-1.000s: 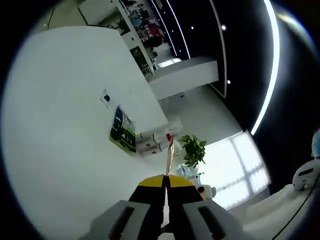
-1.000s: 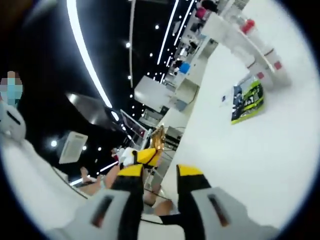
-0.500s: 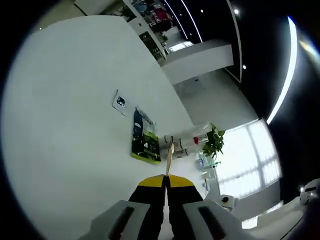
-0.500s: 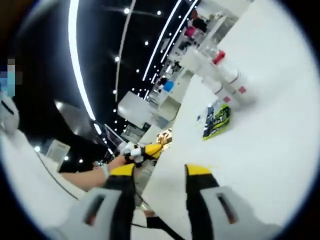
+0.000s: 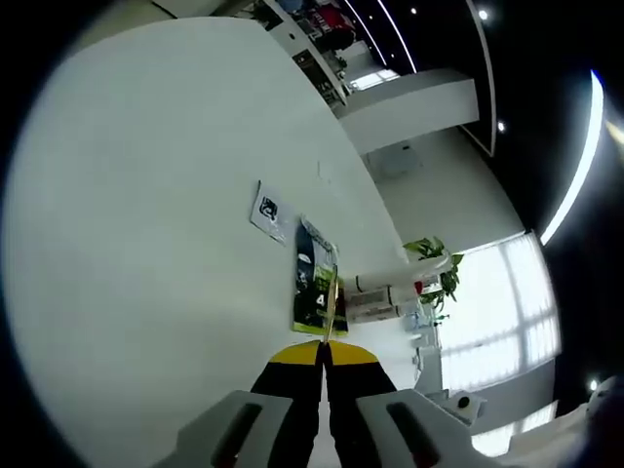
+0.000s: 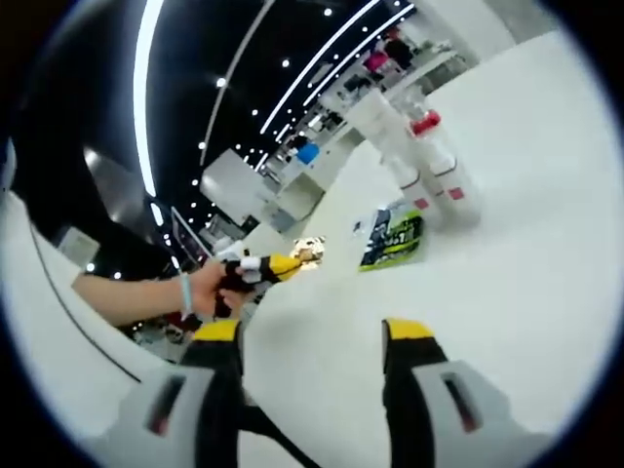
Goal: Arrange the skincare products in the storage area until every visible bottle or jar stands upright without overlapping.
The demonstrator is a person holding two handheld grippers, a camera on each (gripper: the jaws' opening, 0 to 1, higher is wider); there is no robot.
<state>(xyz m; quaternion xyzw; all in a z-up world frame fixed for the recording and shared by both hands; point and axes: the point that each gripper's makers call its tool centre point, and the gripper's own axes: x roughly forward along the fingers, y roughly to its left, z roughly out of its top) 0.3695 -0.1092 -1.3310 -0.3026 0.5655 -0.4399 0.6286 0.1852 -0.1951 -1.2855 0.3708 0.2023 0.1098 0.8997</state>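
Looking at the white bottles (image 6: pixel 429 171), I think they are light, hard and slippery; I would grab one around its middle. My left gripper (image 5: pixel 322 353) is closed on nothing, my right gripper (image 6: pixel 312 331) is wide open.

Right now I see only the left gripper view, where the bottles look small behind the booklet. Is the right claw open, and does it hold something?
Observer: The right claw is open and holds nothing; its jaws stand wide apart over the table.
Operator: Do the bottles stand?
Observer: In the right gripper view the bottles seem upright and close together, one with a red cap.
Operator: And where is my left one?
Observer: A hand holds the left claw near the table's edge, apart from the booklet.
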